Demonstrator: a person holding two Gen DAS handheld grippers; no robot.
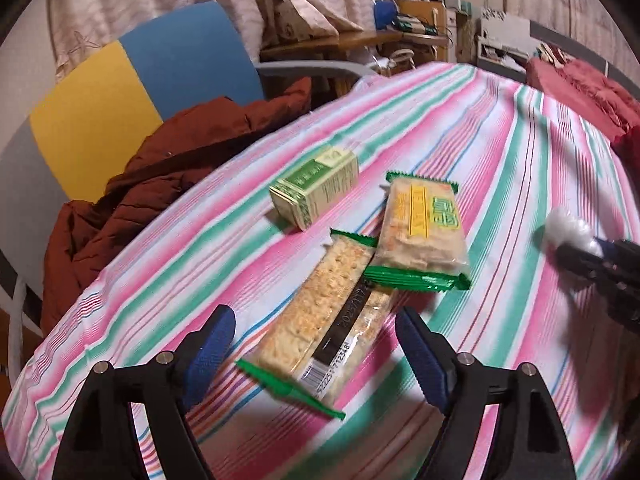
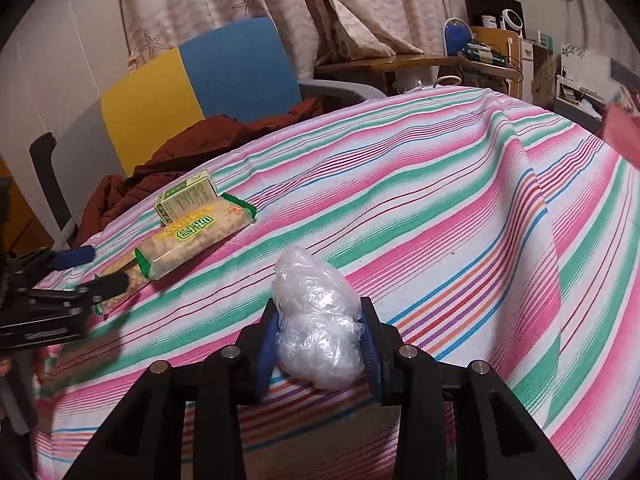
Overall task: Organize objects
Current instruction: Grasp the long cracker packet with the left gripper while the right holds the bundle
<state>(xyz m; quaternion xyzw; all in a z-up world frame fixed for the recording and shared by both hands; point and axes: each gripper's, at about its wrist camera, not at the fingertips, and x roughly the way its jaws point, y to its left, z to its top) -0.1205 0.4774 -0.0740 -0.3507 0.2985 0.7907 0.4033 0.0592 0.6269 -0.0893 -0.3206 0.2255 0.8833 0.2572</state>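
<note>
On the striped tablecloth (image 1: 500, 168) lie a green and cream box (image 1: 316, 192), a cracker pack with a yellow label (image 1: 420, 232) and a second cracker pack (image 1: 324, 332) partly under it. My left gripper (image 1: 316, 356) is open, its blue pads on either side of the second pack's near end, just above it. My right gripper (image 2: 318, 344) is shut on a crumpled clear plastic bag (image 2: 316, 320), held just above the cloth. The bag also shows in the left wrist view (image 1: 568, 228). The left gripper shows in the right wrist view (image 2: 84, 272).
A chair with a yellow and blue back (image 1: 132, 92) holds a rust-brown jacket (image 1: 160, 184) past the table's left edge. A wooden desk with clutter (image 1: 400, 28) stands behind. Red fabric (image 1: 580, 88) lies at the far right.
</note>
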